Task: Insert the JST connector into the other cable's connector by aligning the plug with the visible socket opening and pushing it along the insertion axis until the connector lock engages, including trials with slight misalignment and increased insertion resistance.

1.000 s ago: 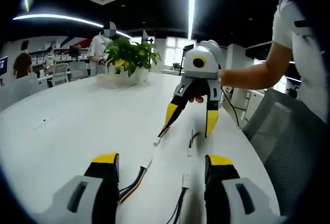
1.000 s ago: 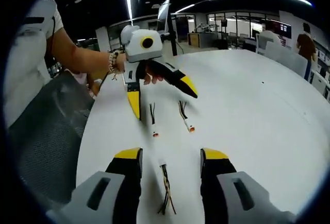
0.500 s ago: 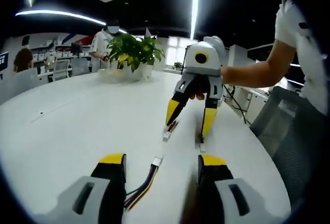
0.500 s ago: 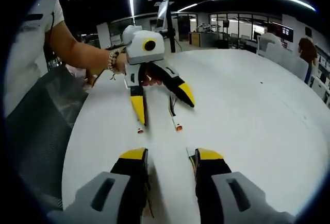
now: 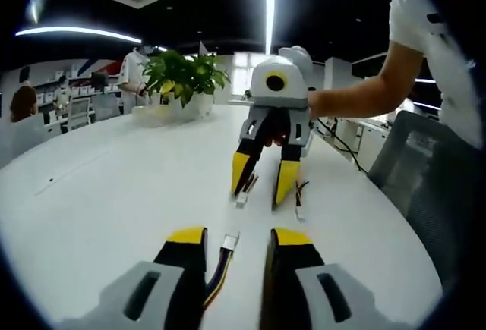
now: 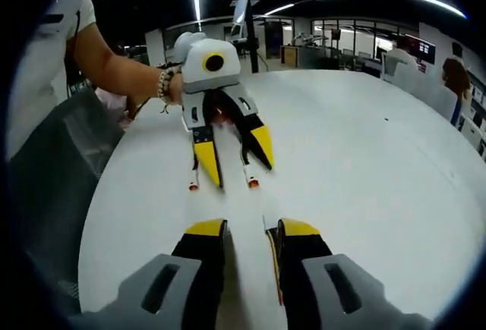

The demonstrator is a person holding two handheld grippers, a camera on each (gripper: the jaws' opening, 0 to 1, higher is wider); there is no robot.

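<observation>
Between my left gripper's (image 5: 239,237) jaws, a cable with coloured wires and a white connector (image 5: 230,240) lies on the white table (image 5: 99,193). The jaws stand narrow, with a gap on both sides of the cable. Facing it is my right gripper (image 5: 258,197), its jaws narrow too, a white connector (image 5: 241,201) at its tips and another cable end (image 5: 298,210) just outside. In the right gripper view, a thin orange wire (image 6: 269,250) runs along the inner side of my right gripper's (image 6: 252,227) jaw. The left gripper (image 6: 241,174) straddles an orange-tipped connector (image 6: 252,183); another (image 6: 194,187) lies beside it.
A potted plant (image 5: 182,80) stands at the far side of the table. A grey mesh chair (image 5: 414,186) is at the table's edge beside the person holding the grippers. People and desks are far in the background. Bare table (image 6: 364,163) stretches to one side.
Both grippers' jaws have narrowed from wide open. The two grippers have come closer together and lower over the cables.
</observation>
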